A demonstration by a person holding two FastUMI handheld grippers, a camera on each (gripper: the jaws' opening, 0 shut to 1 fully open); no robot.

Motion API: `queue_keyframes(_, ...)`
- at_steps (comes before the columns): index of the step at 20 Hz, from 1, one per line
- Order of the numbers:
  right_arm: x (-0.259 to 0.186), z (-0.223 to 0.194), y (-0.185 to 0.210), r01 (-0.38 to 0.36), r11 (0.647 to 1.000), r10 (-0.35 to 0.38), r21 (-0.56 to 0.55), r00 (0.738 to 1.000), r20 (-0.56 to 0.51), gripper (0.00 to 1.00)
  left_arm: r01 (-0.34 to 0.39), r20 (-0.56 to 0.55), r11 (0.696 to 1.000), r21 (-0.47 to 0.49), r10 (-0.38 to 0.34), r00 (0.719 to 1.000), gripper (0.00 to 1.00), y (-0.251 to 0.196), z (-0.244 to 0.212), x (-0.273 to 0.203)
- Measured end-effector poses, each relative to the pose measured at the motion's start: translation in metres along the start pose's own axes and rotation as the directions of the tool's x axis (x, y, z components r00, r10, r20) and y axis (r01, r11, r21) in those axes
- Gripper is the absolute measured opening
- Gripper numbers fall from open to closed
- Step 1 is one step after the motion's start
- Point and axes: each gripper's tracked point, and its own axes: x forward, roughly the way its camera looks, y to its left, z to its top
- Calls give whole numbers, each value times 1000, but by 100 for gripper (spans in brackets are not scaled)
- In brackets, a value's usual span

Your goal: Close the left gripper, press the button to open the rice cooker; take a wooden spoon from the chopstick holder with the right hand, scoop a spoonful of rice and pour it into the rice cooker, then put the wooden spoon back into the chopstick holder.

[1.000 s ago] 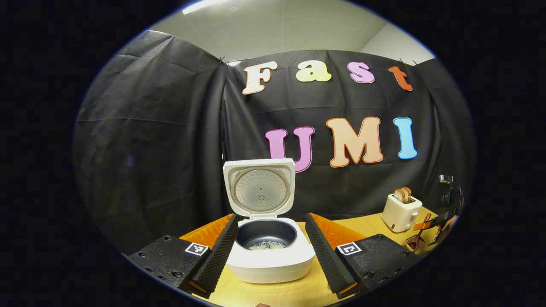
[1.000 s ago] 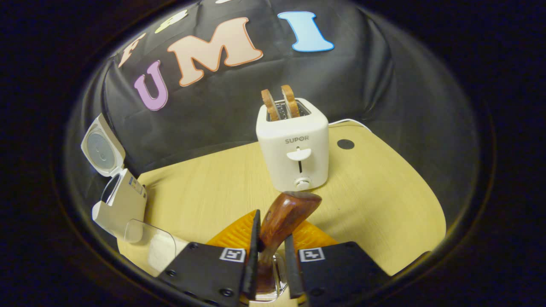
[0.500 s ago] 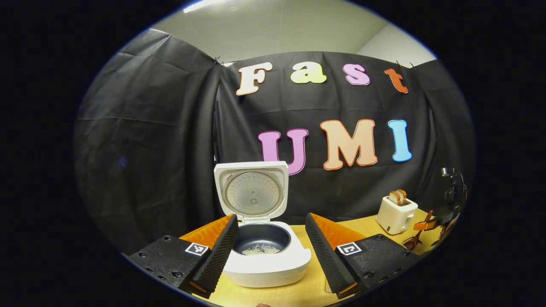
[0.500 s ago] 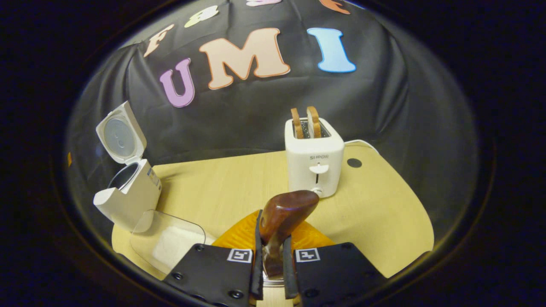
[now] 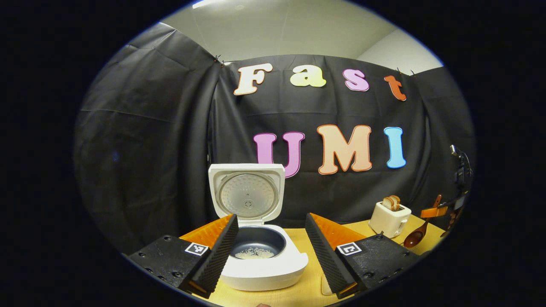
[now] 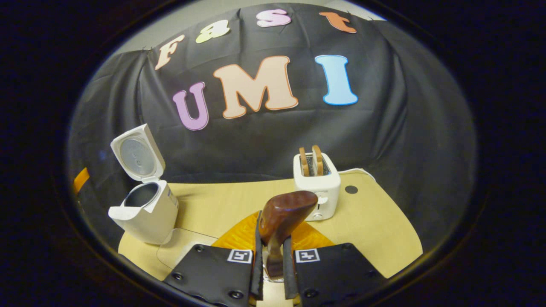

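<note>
The white rice cooker (image 5: pixel 264 266) stands with its lid (image 5: pixel 247 196) raised and a little rice in the dark pot (image 5: pixel 255 252). My left gripper (image 5: pixel 271 216) hangs open in front of it, one finger on each side, holding nothing. My right gripper (image 6: pixel 271 232) is shut on the brown wooden spoon (image 6: pixel 283 211), gripped high on its handle. In the left gripper view the right gripper (image 5: pixel 434 211) is at the far right, above the table, with the spoon (image 5: pixel 416 238) hanging bowl down. The rice cooker (image 6: pixel 147 213) is at the left in the right gripper view.
A white toaster (image 6: pixel 318 187) with two bread slices stands at the back of the yellow wooden table (image 6: pixel 375 230); it also shows as the toaster (image 5: pixel 389 218) in the left gripper view. A clear container (image 6: pixel 183 251) lies right of the cooker. Black cloth walls the booth behind.
My right gripper has risen with the spoon, so the toaster and cooker look smaller and lower. My left gripper has drawn back slightly from the cooker, still open.
</note>
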Motion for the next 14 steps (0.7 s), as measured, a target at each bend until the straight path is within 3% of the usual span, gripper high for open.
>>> queue_keyframes(8,-5,4,65,-91,996,91,10,996,1,21,0,8,1000,3,0,1000,93,21,2,-4)
queue_keyframes(14,13,-27,109,-131,990,128,-46,990,-52,22,-21,-11,1000,1,21,1000,93,41,-6,-10)
